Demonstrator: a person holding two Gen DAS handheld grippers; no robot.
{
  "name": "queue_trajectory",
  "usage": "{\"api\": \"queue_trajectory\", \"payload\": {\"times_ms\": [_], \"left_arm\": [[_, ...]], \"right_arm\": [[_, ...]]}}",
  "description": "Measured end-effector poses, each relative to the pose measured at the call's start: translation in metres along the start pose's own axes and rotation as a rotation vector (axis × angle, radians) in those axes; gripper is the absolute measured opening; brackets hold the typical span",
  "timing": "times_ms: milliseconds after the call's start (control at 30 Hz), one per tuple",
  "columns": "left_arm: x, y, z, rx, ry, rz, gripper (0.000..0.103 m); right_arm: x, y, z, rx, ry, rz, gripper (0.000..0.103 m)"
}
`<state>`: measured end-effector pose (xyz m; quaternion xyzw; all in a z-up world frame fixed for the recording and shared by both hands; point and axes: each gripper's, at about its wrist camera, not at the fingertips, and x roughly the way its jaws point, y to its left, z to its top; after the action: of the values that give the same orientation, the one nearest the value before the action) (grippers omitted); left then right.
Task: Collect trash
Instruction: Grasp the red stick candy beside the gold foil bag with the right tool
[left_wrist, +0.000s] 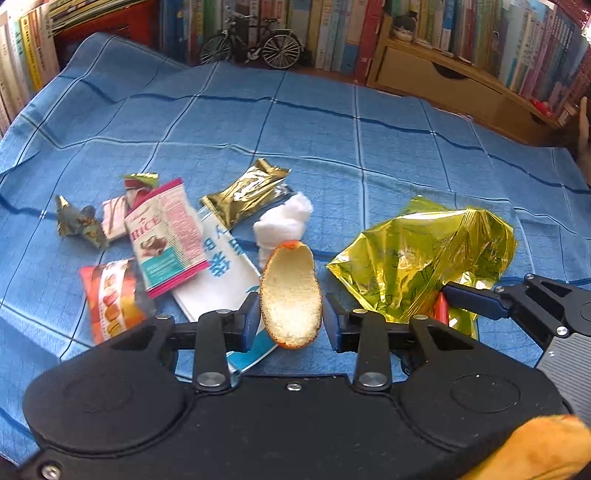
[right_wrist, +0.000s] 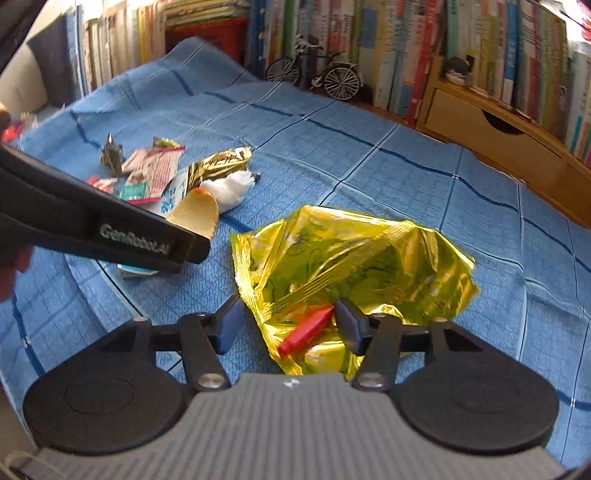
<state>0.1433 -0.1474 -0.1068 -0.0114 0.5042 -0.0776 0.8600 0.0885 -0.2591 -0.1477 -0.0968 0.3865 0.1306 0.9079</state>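
My left gripper (left_wrist: 291, 321) is shut on a curved piece of orange peel (left_wrist: 291, 291) and holds it upright above the blue cloth. From the right wrist view the peel (right_wrist: 195, 214) sticks up from the left gripper's tip (right_wrist: 195, 245). A crinkled yellow plastic bag (right_wrist: 351, 258) lies open on the cloth with a red wrapper (right_wrist: 306, 328) inside. My right gripper (right_wrist: 290, 325) stands open over the bag's mouth, its fingers on either side of the red wrapper. One right finger (left_wrist: 472, 301) shows beside the bag (left_wrist: 424, 258).
Loose trash lies left of the bag: a pink rice wrapper (left_wrist: 166, 236), a gold wrapper (left_wrist: 247, 192), white cotton (left_wrist: 288, 221), a white-and-blue packet (left_wrist: 221, 273), an orange wrapper (left_wrist: 110, 299) and crumpled foil (left_wrist: 77, 221). A model bicycle (left_wrist: 255, 44), bookshelves and a wooden drawer unit (left_wrist: 443, 81) line the back.
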Motion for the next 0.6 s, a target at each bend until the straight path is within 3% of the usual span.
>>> {"api": "queue_trajectory", "payload": {"times_ms": [467, 600], "left_arm": [[0.000, -0.001, -0.006, -0.002, -0.002, -0.019, 0.034], [-0.001, -0.001, -0.008, -0.005, -0.003, -0.022, 0.034]], "right_arm": [[-0.016, -0.006, -0.009, -0.120, -0.013, -0.023, 0.070], [-0.013, -0.008, -0.005, -0.081, -0.007, -0.003, 0.069]]}}
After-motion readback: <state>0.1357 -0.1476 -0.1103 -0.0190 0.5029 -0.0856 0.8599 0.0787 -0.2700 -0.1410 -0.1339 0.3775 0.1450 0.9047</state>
